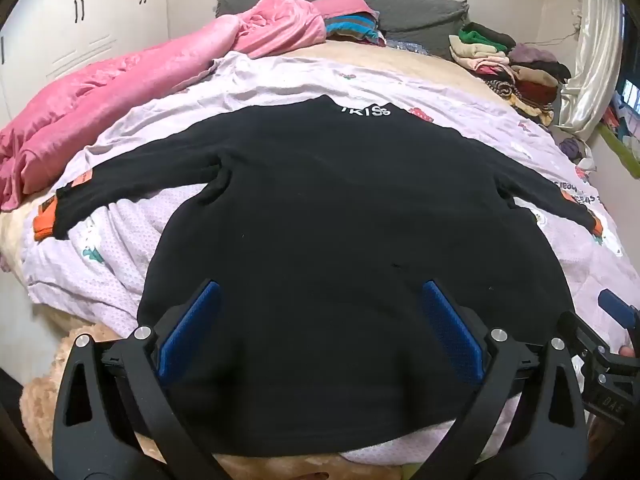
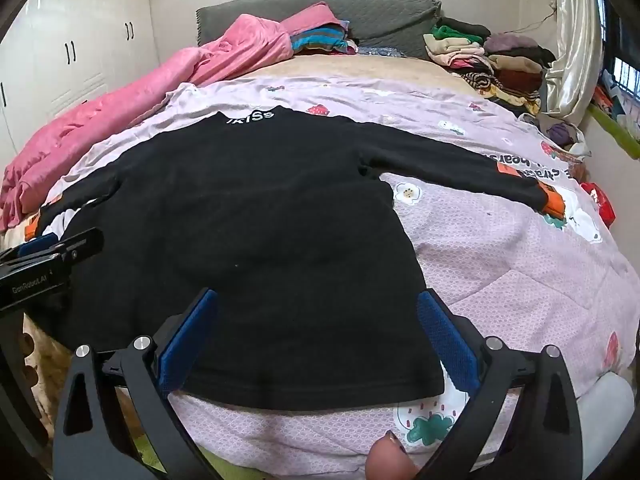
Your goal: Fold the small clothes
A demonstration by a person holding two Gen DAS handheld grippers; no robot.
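A small black long-sleeved top (image 1: pixel 320 216) (image 2: pixel 248 216) lies flat on the lilac printed quilt (image 1: pixel 120 248) (image 2: pixel 500 260), collar with white lettering at the far end, both sleeves spread out sideways with orange cuffs (image 1: pixel 44 222) (image 2: pixel 554 200). My left gripper (image 1: pixel 320 300) hovers over the top's lower hem area, jaws wide open, nothing between the blue pads (image 1: pixel 188 332). My right gripper (image 2: pixel 318 312) hangs over the hem's right part, also wide open and empty. Each gripper shows at the edge of the other's view.
A pink duvet (image 1: pixel 100 100) is bunched along the left of the bed. Stacks of folded clothes (image 1: pixel 512 68) (image 2: pixel 492 60) sit at the far right by a curtain. A grey headboard (image 1: pixel 400 4) and white wardrobes (image 2: pixel 72 52) stand behind. A fingertip (image 2: pixel 386 460) shows at the bottom.
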